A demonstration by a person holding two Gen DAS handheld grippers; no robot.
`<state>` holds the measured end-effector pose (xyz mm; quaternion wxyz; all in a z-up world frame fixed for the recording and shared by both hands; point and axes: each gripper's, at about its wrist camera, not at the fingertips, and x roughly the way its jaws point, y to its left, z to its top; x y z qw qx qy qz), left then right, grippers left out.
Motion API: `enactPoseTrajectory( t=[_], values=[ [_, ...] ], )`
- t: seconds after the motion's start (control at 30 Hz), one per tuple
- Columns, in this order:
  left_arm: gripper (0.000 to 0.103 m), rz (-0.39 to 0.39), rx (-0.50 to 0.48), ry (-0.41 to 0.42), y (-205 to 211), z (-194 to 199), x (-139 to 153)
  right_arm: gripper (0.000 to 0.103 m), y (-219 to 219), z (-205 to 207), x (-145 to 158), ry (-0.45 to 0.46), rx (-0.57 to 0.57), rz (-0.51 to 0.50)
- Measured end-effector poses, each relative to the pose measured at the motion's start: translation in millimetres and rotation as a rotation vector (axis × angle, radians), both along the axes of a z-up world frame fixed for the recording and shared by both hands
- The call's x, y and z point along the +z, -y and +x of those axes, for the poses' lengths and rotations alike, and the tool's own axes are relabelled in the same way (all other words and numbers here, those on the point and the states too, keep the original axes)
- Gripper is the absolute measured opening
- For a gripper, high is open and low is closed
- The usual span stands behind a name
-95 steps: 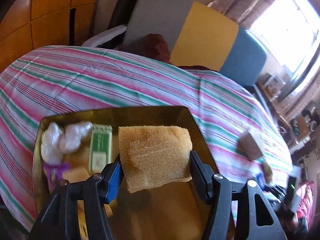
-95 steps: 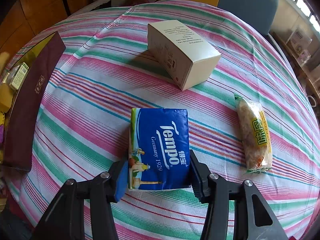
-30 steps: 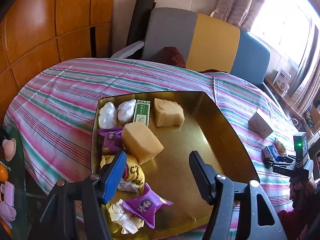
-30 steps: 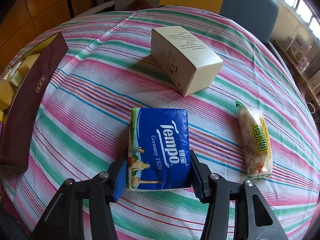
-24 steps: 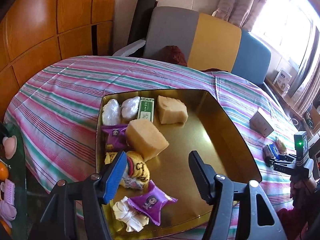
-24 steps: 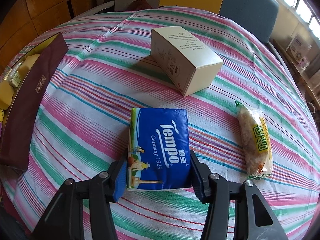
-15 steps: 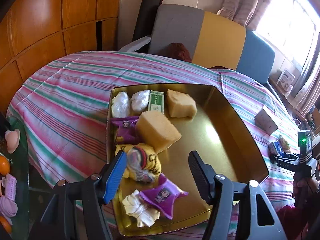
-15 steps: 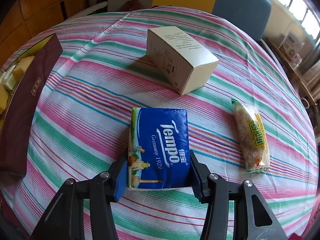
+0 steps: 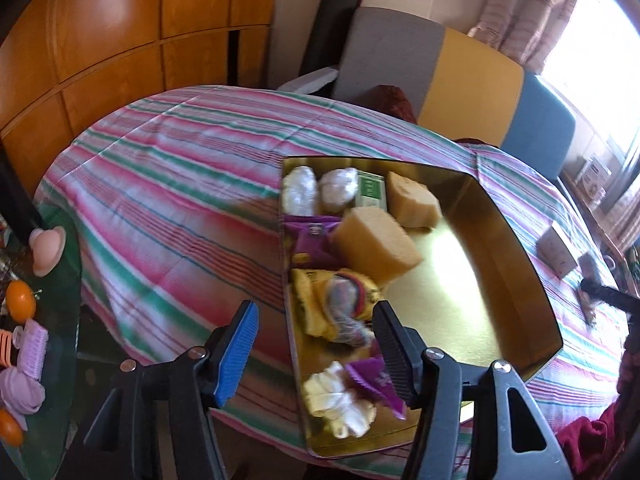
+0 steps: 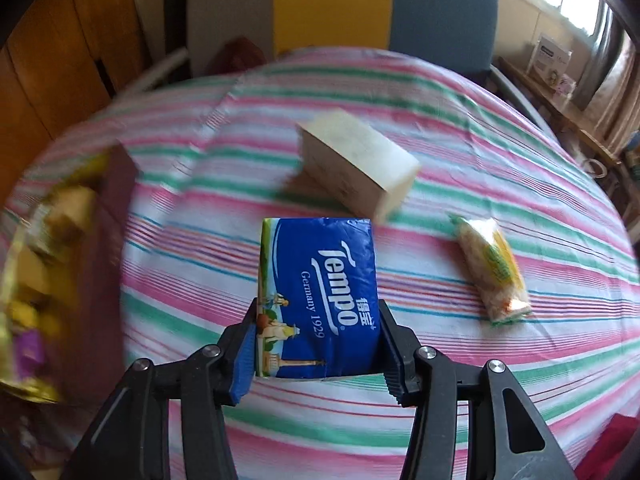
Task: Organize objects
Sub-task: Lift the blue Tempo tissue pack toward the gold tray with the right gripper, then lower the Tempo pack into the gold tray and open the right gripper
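Between right gripper (image 10: pixel 316 346) pads, tissue pack (image 10: pixel 318 292), seemingly lifted

Blue tissue pack (image 10: pixel 320 296), gold tray (image 9: pixel 516 280), pink-green striped tablecloth (image 9: pixel 168 184)

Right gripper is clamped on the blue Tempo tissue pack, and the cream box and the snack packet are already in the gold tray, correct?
Not quite. The right gripper does clamp the Tempo tissue pack, but the right wrist view shows the cream box and snack packet lying on the striped tablecloth, not in the gold tray.
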<state>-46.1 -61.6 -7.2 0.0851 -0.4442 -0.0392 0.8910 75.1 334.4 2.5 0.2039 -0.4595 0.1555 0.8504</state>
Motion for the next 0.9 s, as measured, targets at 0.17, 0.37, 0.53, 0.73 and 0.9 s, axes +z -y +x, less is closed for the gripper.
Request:
enactPoseTrajectory(
  t=[0.17, 0.37, 0.53, 0.73, 0.9],
  values=[
    [0.06, 0.002, 0.022, -0.003, 12.2, -1.7, 0.1, 0.053, 69.2, -49.0, 29.4, -0.079, 0.237, -0.021],
    [0.06, 0.01, 0.019, -0.004, 17.6, -0.7, -1.1, 0.053, 161.1, -123.1, 12.3, -0.03, 0.452, -0.042],
    [0.06, 0.006, 0.007, -0.001, 18.6, -1.0, -4.9, 0.053, 193.8, -184.1, -32.0, 0.098, 0.454, -0.038],
    [0.06, 0.006, 0.004, 0.012, 21.2, -3.7, -11.9, 0.061, 209.9, -207.8, -52.4, 0.129, 0.442, -0.058],
    [0.06, 0.006, 0.005, -0.004, 22.9, -3.9, -8.9, 0.072, 205.2, -196.7, -44.3, 0.084, 0.43, -0.063]
  ],
)
